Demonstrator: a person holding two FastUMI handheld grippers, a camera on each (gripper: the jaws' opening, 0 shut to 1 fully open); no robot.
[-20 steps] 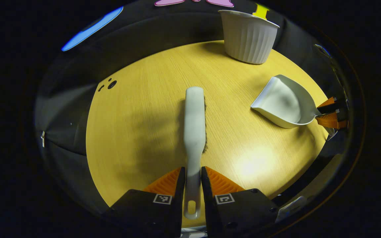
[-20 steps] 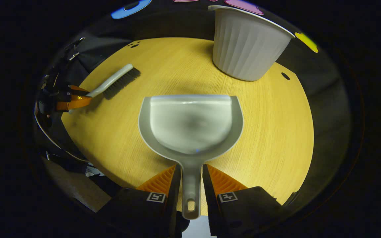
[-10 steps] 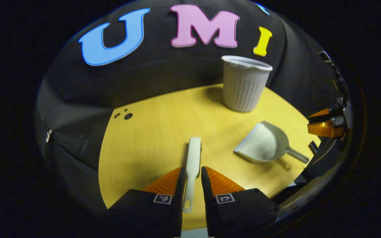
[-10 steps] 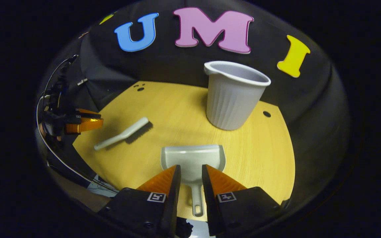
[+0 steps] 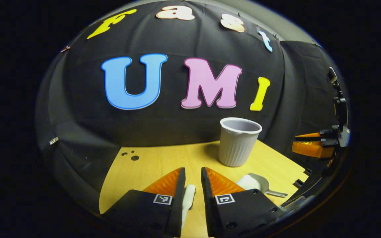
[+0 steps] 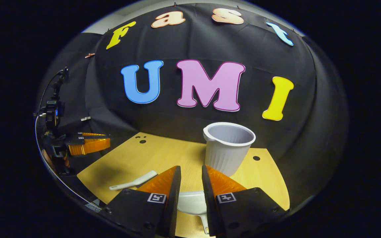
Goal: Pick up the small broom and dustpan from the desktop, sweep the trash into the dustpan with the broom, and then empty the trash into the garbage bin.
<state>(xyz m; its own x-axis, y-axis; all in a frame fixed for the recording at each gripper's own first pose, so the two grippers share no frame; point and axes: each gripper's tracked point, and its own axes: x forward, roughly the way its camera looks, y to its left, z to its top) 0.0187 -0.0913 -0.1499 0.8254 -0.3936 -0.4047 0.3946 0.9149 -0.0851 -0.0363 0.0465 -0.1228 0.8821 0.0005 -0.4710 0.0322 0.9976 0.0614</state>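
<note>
Right gripper view, wooden desktop (image 6: 164, 155), garbage bin (image 6: 227, 148), black cloth wall, both jaws spread, empty.

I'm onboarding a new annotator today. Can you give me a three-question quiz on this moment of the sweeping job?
1. True or false: the broom lies flat on the table.
2. The dustpan is: A) inside the bin, B) on the table, C) held by the right claw.
3. Fill in: the white ribbed bin stands ____ on the table.

Key: 1 true. 2 B; the right claw and the left claw both hang above the table, holding nothing. 3 upright.
</note>
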